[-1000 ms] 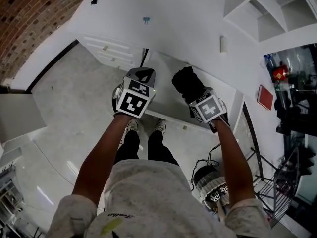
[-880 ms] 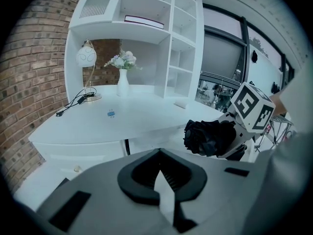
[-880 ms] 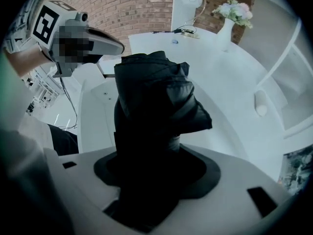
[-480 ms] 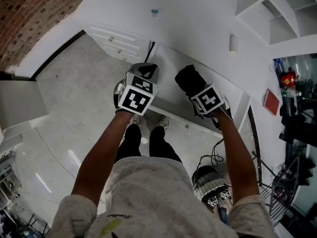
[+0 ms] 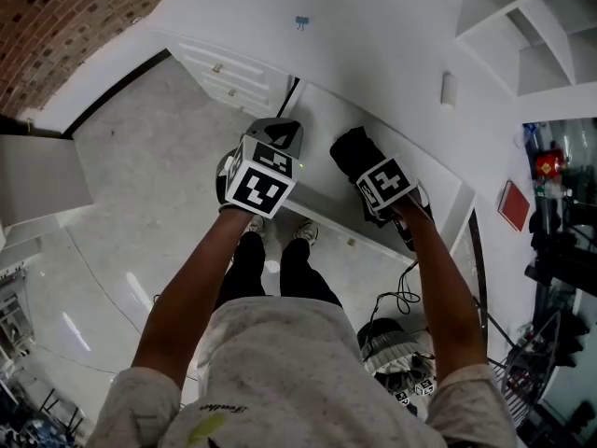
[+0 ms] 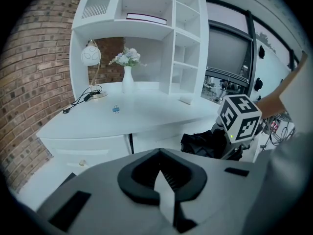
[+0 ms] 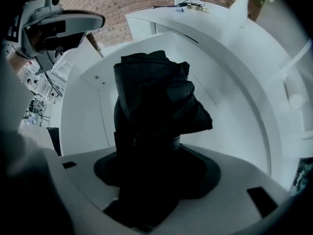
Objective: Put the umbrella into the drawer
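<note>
Above the white drawer [image 5: 322, 147], right gripper [image 7: 156, 180] jaws clamp the umbrella [image 7: 156, 97]; left gripper [image 6: 159, 180] jaws meet, empty.

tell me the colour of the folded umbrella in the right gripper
Black; the folded fabric umbrella shows best in the right gripper view.

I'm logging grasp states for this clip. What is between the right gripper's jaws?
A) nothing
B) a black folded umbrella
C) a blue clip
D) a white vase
B: in the right gripper view, the right gripper is clamped on the black folded umbrella, which it holds above the open white drawer.
</note>
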Demonstrator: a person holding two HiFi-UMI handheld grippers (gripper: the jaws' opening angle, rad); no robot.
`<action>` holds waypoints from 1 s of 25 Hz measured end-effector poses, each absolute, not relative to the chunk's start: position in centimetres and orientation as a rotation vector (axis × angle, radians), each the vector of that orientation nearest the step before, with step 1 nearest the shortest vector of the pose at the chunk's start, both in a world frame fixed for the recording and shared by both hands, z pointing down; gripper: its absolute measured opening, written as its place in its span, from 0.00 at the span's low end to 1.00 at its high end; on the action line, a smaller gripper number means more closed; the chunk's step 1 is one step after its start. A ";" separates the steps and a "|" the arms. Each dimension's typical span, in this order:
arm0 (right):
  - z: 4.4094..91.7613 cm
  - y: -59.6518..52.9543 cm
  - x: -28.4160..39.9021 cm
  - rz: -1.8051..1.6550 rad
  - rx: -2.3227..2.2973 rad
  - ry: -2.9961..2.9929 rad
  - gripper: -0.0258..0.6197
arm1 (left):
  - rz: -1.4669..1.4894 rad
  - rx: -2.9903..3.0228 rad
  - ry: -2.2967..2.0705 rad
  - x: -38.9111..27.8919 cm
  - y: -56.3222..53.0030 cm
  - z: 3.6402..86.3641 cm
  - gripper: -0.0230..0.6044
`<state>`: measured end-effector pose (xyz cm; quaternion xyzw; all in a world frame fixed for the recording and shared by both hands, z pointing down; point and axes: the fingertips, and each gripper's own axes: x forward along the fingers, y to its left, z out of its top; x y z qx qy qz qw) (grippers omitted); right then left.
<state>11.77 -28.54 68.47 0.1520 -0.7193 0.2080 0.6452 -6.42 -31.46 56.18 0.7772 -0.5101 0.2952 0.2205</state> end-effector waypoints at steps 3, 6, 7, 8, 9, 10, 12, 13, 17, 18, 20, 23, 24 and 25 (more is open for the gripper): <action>68.9 -28.5 11.6 0.480 0.331 -1.631 0.44 | 0.825 2.142 -1.412 -6.3 -31.3 56.4 0.03; 69.4 -28.5 11.5 0.483 0.311 -1.622 0.44 | 0.831 2.133 -1.416 -6.2 -31.1 56.6 0.03; 69.6 -28.4 11.5 0.484 0.306 -1.619 0.44 | 0.832 2.129 -1.418 -6.2 -31.1 56.7 0.03; 69.9 -28.4 11.5 0.486 0.300 -1.616 0.44 | 0.833 2.126 -1.421 -6.2 -31.1 56.8 0.03; 70.1 -28.4 11.5 0.488 0.296 -1.613 0.44 | 0.836 2.121 -1.422 -6.2 -31.0 56.9 0.03; 70.4 -28.3 11.5 0.491 0.293 -1.610 0.44 | 0.839 2.117 -1.423 -6.2 -30.9 57.0 0.03; 70.8 -28.2 11.6 0.496 0.290 -1.605 0.44 | 0.845 2.111 -1.423 -6.1 -30.7 57.2 0.03; 71.0 -28.2 11.7 0.498 0.289 -1.602 0.44 | 0.848 2.109 -1.423 -6.1 -30.7 57.2 0.03; 71.4 -28.2 11.8 0.497 0.282 -1.602 0.44 | 0.861 2.100 -1.424 -6.0 -30.6 57.5 0.03; 71.6 -28.3 11.8 0.497 0.282 -1.603 0.44 | 0.862 2.100 -1.423 -5.9 -30.6 57.5 0.03; 71.9 -28.4 11.8 0.501 0.283 -1.600 0.44 | 0.862 2.100 -1.425 -5.6 -30.6 57.5 0.03; 72.2 -28.3 12.0 0.506 0.279 -1.598 0.44 | 0.863 2.093 -1.433 -5.4 -30.5 57.5 0.03; 72.3 -28.3 12.1 0.505 0.277 -1.601 0.44 | 0.864 2.090 -1.436 -5.3 -30.5 57.5 0.03; 72.4 -28.3 12.1 0.503 0.274 -1.604 0.44 | 0.865 2.086 -1.440 -5.4 -30.4 57.5 0.03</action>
